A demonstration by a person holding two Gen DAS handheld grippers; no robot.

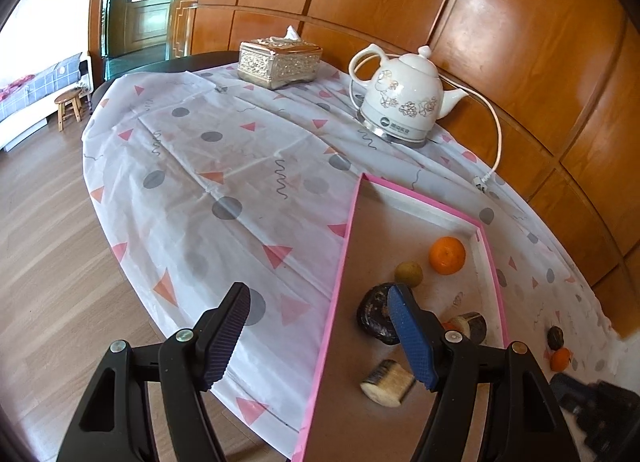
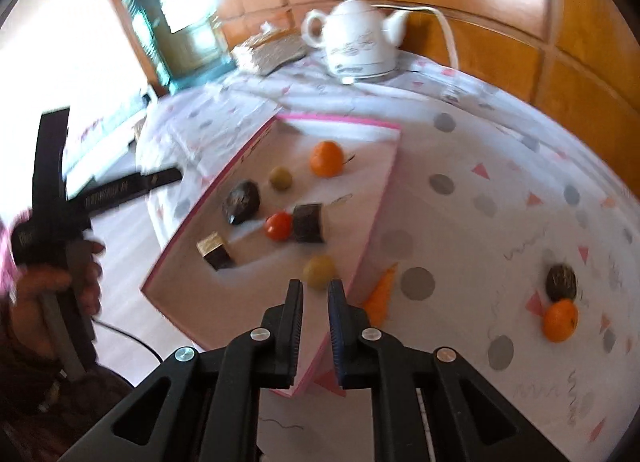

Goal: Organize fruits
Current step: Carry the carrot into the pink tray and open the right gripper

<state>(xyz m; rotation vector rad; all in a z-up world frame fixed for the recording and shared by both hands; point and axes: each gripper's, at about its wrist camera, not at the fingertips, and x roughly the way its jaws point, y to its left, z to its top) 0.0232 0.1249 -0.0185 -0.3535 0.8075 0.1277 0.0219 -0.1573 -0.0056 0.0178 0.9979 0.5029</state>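
A shallow pink-rimmed box [image 1: 344,246] lies on the patterned tablecloth. It holds an orange [image 1: 447,256], a small yellow-green fruit [image 1: 408,273], a dark fruit [image 1: 376,316] and cut chunks [image 1: 387,382]. My left gripper [image 1: 320,294] hovers open over the box's left rim with nothing between its fingers. The right wrist view shows the same box [image 2: 336,119], plus a red tomato [image 2: 279,225] and a yellow fruit [image 2: 319,270] just beyond my right gripper [image 2: 315,284], which is shut and empty. Outside the box, to the right, lie a dark fruit [image 2: 561,277] and an orange [image 2: 560,320].
A white kettle [image 1: 404,101] with its cord and a silver tissue box [image 1: 279,61] stand at the table's far side, against the wooden wall. A hand [image 2: 52,286] holds the left tool at the left edge. Wooden floor lies left of the table.
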